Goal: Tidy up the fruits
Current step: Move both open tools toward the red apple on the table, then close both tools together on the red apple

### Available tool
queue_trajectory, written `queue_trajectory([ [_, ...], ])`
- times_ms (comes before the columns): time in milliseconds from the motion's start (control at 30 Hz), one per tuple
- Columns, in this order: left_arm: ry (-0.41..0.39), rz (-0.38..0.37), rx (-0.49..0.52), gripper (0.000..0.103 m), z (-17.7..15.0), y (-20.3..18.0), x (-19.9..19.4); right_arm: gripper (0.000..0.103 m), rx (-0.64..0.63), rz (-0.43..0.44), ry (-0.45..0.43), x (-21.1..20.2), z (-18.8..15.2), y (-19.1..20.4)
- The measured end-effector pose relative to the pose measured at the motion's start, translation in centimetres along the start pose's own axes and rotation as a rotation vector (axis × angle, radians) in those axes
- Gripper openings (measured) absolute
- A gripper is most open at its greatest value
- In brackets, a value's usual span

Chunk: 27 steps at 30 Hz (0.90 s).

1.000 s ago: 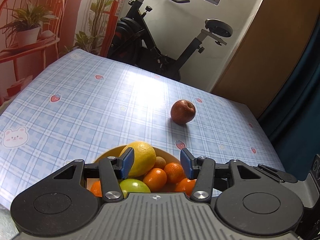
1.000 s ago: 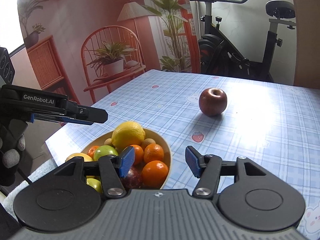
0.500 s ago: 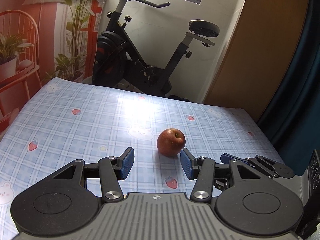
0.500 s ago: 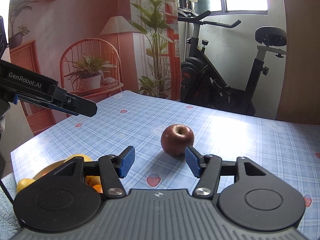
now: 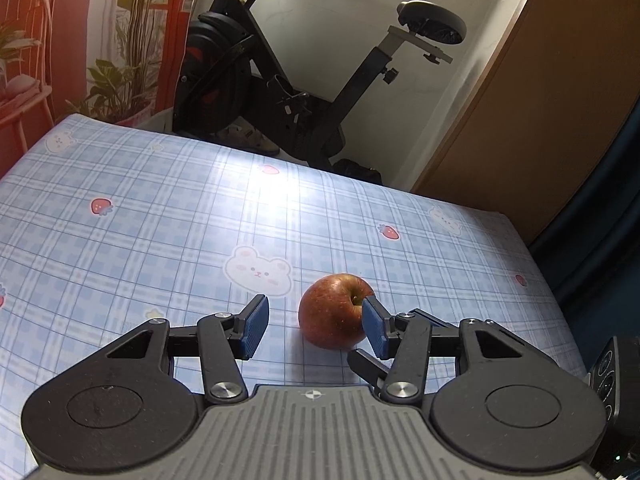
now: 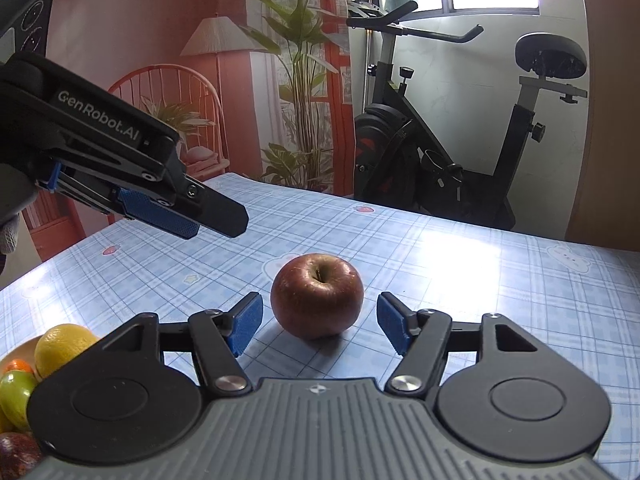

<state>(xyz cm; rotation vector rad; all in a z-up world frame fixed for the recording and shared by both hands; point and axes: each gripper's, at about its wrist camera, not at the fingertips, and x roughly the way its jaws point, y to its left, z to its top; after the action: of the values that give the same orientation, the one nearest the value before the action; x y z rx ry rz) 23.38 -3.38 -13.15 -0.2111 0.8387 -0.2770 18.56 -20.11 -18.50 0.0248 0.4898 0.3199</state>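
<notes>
Fingers (image 6: 246,322) of the right gripper (image 6: 320,324) are spread wide, with blue ribbed pads on either side of the apple (image 6: 317,295) and no contact made. Fingers (image 5: 254,326) of the left gripper (image 5: 316,328) are likewise held apart and nothing is gripped; the apple (image 5: 332,312) is seen off-centre in that view, close against the right-hand pad, though contact cannot be confirmed.

Largest in view is the table (image 6: 480,280), covered by a smooth, glossy cloth printed in blue plaid with bears and strawberries. An exercise bike (image 6: 440,152) of black metal is seen behind it. A bowl (image 6: 18,350) is visible at the lower left of the right view, holding a lemon (image 6: 60,346), a green fruit (image 6: 16,394) and other fruit, only partly shown.

The apple is stood upright on the cloth, stem cavity uppermost, well apart from the bowl. Its skin is dark red, waxy and faintly speckled; its shape is round, slightly flattened.

The apple is judged firm, moderately heavy and somewhat slippery, and liable to bruise under excess force. Hold is best taken across the widest part, at mid-height, with pads on opposite flanks. A grip placed too high is likely to slide off. Rolling on the slick cloth is possible if one side is pushed.
</notes>
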Motion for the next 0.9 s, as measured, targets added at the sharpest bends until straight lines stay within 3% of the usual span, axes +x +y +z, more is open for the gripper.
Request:
queue_trajectory([
  [267, 0.034, -0.041, -0.024, 0.054, 1.3, 0.1, 3.0, 0.066, 0.014, 0.034, 0.019, 2.5, -0.5, -0.8],
  [333, 0.037, -0.052, -0.021, 0.054, 1.5, 0.0, 3.4, 0.071, 0.025, 0.037, 0.013, 2.7, -0.3, -1.1],
  [900, 0.083, -0.054, -0.044, 0.054, 1.7, 0.3, 5.6, 0.073, 0.077, 0.102, 0.066, 4.4, 0.4, -2.0],
])
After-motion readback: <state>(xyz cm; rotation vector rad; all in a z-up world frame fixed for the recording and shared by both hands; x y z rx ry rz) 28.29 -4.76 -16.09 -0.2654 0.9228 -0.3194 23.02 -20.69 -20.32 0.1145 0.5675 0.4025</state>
